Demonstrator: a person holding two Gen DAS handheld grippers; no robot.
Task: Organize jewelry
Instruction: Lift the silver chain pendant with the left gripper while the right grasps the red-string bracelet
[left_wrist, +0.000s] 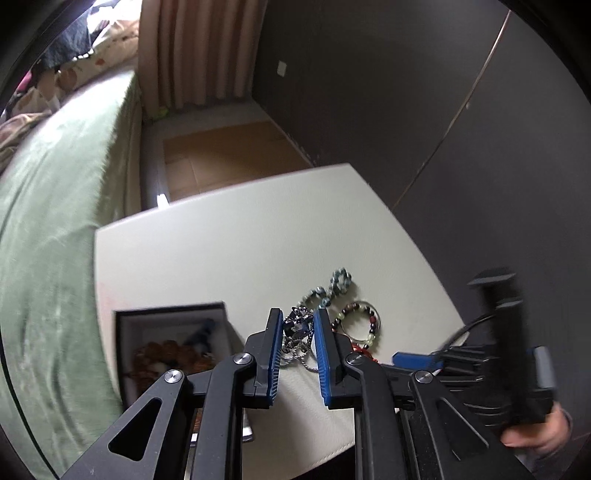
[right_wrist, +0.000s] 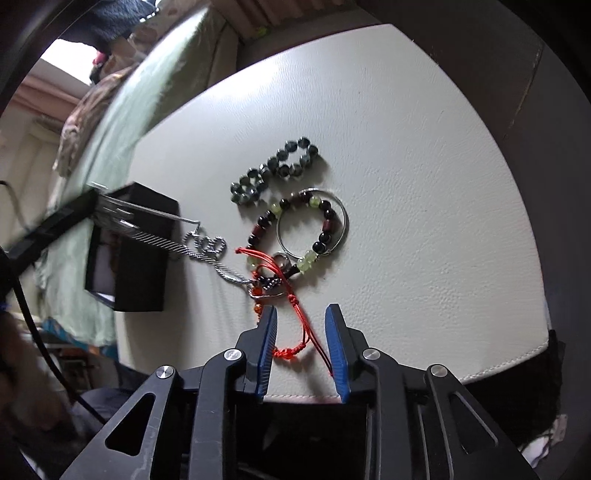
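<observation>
My left gripper (left_wrist: 297, 320) is open, its fingers on either side of a blue crystal pendant (left_wrist: 297, 325) on a silver chain (left_wrist: 293, 354). The chain (right_wrist: 207, 247) trails across the white tabletop (right_wrist: 406, 147). A grey-green bead bracelet (right_wrist: 275, 170) and a dark red and pale green bead bracelet (right_wrist: 295, 229) on a metal ring lie beyond. A red cord bracelet (right_wrist: 295, 314) runs between the fingers of my open right gripper (right_wrist: 301, 314), which holds nothing. A black jewelry box (left_wrist: 173, 339) stands open at the left, with brown beads inside.
A bed with a green cover (left_wrist: 55, 240) lies left of the table. A dark wardrobe wall (left_wrist: 443, 110) stands on the right. The table's front edge (right_wrist: 406, 384) is close to my right gripper. The other gripper (left_wrist: 498, 362) shows at the right of the left wrist view.
</observation>
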